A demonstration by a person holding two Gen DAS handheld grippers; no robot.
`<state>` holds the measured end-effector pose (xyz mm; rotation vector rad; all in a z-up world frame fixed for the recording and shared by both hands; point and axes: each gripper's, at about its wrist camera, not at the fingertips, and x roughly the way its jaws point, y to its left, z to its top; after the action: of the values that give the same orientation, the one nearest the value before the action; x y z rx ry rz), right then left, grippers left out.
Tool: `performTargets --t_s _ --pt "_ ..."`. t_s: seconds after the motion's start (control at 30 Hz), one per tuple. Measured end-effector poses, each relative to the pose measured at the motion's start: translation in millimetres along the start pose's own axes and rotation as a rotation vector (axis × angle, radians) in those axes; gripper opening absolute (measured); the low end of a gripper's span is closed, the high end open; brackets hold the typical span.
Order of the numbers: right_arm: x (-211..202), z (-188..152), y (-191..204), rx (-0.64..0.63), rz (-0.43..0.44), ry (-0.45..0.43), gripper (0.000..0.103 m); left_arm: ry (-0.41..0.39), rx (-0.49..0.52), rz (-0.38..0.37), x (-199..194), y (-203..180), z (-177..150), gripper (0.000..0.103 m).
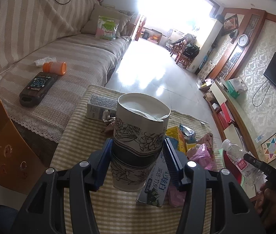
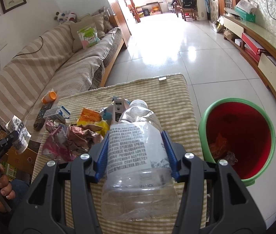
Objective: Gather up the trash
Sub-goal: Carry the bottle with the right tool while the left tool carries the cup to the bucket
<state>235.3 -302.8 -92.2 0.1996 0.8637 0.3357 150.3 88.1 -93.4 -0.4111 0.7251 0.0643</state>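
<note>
The left gripper (image 1: 137, 156) is clamped on a paper cup (image 1: 139, 136), its blue pads pressing the printed wall at mid-height; the right gripper (image 2: 136, 154) is clamped on an empty plastic bottle (image 2: 138, 146), its pads on the labelled midsection. Both items hang in the air above the striped surface (image 2: 173, 97), clear of the litter pile (image 2: 73, 134) that lies toward the surface's left edge in the right wrist view. The bin (image 2: 239, 136) stands on the floor just beside the surface's right edge, with some scraps already inside. Risk one: the cup wall is thin and its rim is already dented, so added squeeze is likely to collapse it and let it slip from the pads. Risk two: the bottle is smooth and crushable, so a quick swing toward the bin may rotate it in the grip or eject it short of the rim. Risk three: the cup is on the side far from the bin, so carrying it across could bring the two grippers together. Orientation: the cup's long axis runs away from the gripper, mouth pointing up and forward, base toward the camera. The bottle's long axis likewise runs forward, cap at the far end, base nearest the camera.
</note>
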Motion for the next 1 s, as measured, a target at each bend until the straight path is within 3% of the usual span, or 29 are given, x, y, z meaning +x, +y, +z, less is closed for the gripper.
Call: performTargets --t_s 0.57,1.0 --pt "-31 6 -16 0.053 0.037 -0.075 0.049 -0.026 0.135 -0.062 -15 -68 17 0.049" --pt "-64 16 -103 0.154 -0.055 -0.153 0.049 0.050 0.298 -0.264 46 -210 1 0.049"
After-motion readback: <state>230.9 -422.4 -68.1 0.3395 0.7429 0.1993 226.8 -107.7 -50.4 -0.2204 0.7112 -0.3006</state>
